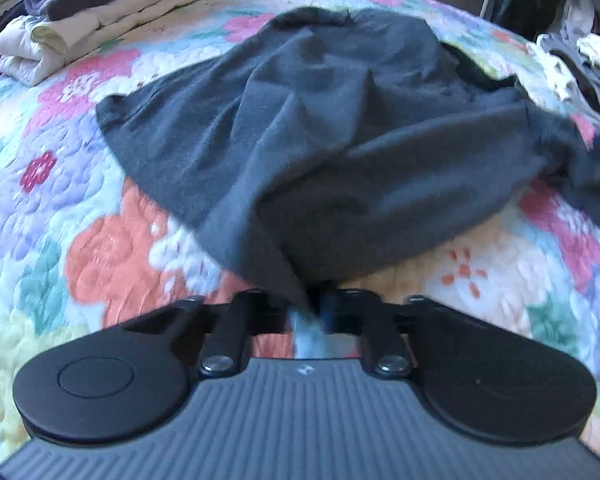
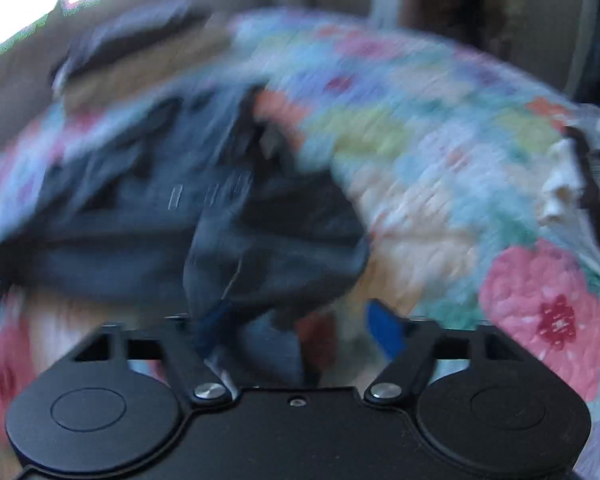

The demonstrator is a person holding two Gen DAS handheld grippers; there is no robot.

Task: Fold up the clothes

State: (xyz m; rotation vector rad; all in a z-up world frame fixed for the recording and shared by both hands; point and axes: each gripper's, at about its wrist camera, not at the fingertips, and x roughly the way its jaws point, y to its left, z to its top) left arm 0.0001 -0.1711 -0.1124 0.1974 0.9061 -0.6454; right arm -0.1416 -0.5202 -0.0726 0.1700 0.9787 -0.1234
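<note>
Right now I see the floral quilt (image 1: 100, 248) spread wide, with the dark grey garment (image 1: 320, 140) lying crumpled across it, its length running away from me. My left gripper (image 1: 314, 304), angled downward, pinches the garment's near edge. My right gripper (image 2: 296, 332) gapes wide, cloth draped loosely between its fingers.

The left gripper (image 1: 314, 304) points steeply downward, its two fingers drawn together at the middle of its view and pinching a fold of the dark grey garment (image 1: 320, 128), which rises straight from the clamp. The right gripper (image 2: 296, 332) also tilts steeply down, its fingers (image 2: 384, 332) spread wide apart; a strip of the same cloth drapes against its left finger, unpinched. Its view is heavily blurred.
</note>
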